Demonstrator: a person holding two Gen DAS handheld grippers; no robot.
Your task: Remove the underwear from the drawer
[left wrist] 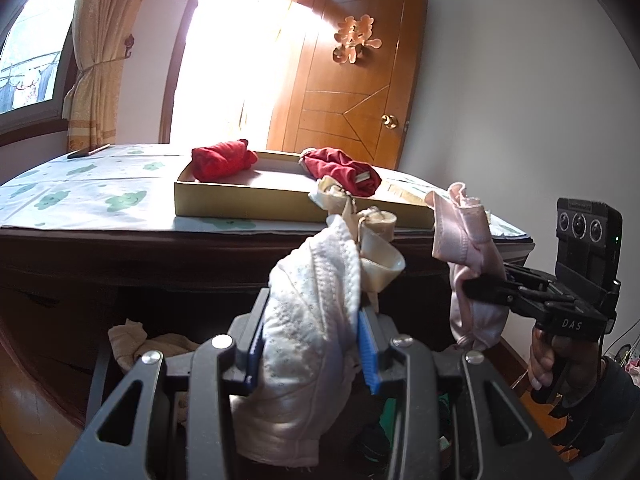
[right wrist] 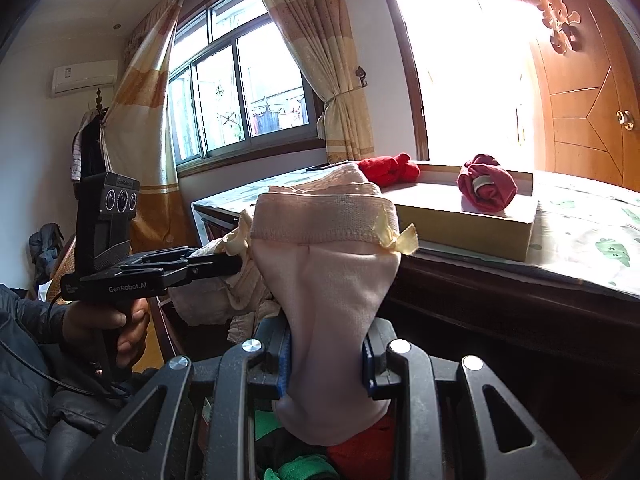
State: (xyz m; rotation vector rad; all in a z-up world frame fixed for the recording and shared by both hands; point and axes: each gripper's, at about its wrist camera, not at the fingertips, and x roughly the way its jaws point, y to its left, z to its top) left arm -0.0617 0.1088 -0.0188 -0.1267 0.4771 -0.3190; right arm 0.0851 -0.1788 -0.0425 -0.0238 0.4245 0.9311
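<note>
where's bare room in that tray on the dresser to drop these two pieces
Bare tray floor lies between the two red bundles, left and right. The tray's near right corner is crowded with draped cream fabric. The patterned cloth left of the tray is bare.

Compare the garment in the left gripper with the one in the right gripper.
The white bra is padded and dotted; the pink underwear is smooth with a lace waistband. The bra sits in the left gripper, the underwear in the right gripper. Both are clamped and held up in front of the dresser.
</note>
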